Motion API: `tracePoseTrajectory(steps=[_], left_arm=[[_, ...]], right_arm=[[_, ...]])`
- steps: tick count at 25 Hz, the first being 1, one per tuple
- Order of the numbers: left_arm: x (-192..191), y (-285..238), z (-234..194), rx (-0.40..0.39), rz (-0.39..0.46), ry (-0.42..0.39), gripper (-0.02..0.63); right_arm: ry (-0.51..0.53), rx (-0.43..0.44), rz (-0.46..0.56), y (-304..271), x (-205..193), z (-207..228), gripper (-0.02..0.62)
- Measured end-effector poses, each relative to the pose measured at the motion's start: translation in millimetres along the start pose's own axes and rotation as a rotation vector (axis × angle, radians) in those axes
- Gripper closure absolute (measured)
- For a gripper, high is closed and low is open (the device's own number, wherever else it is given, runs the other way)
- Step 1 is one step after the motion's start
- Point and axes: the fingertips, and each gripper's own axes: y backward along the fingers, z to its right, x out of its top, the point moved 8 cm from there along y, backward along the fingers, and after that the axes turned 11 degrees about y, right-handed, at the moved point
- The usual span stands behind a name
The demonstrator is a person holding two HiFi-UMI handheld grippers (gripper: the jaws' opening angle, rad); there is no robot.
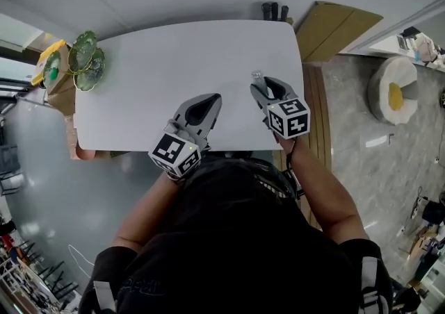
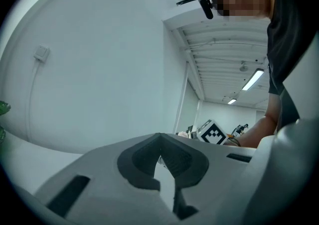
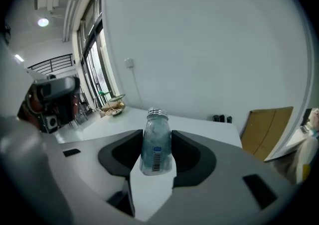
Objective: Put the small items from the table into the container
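My right gripper (image 1: pixel 263 86) is shut on a small clear bottle (image 1: pixel 258 79) with a silver cap, just above the right part of the white table (image 1: pixel 153 62). In the right gripper view the bottle (image 3: pixel 157 122) stands upright between the two dark pads of the right gripper (image 3: pixel 157 139), its barcode label facing the camera. My left gripper (image 1: pixel 210 101) hovers over the table's near middle, jaws shut on nothing. In the left gripper view the left gripper (image 2: pixel 160 155) points up at a white wall, pads touching, and the right gripper's marker cube (image 2: pixel 214 133) shows beyond.
Green glass dishes (image 1: pixel 85 60) rest on a cardboard box (image 1: pixel 57 69) off the table's left end. Dark small objects (image 1: pixel 274 10) stand at the far right corner. A cardboard sheet (image 1: pixel 334 28) leans at the right, and a round white-yellow cushion (image 1: pixel 394 90) lies on the floor.
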Motion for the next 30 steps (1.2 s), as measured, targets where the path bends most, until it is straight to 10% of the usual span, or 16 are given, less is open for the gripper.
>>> tracePoseTrajectory(steps=[16,30], left_arm=[[-7.9,11.0,52.9,0.16,0.071,-0.001,0.6],[-16.0,194.1,18.6,0.513,0.238,0.047,0.6]], right_arm=[[0.05,0.177,0.137,71.4,28.6,4.6,0.41],[0.169,0.554,0.147,-4.5,86.7,-162.8,0.41]])
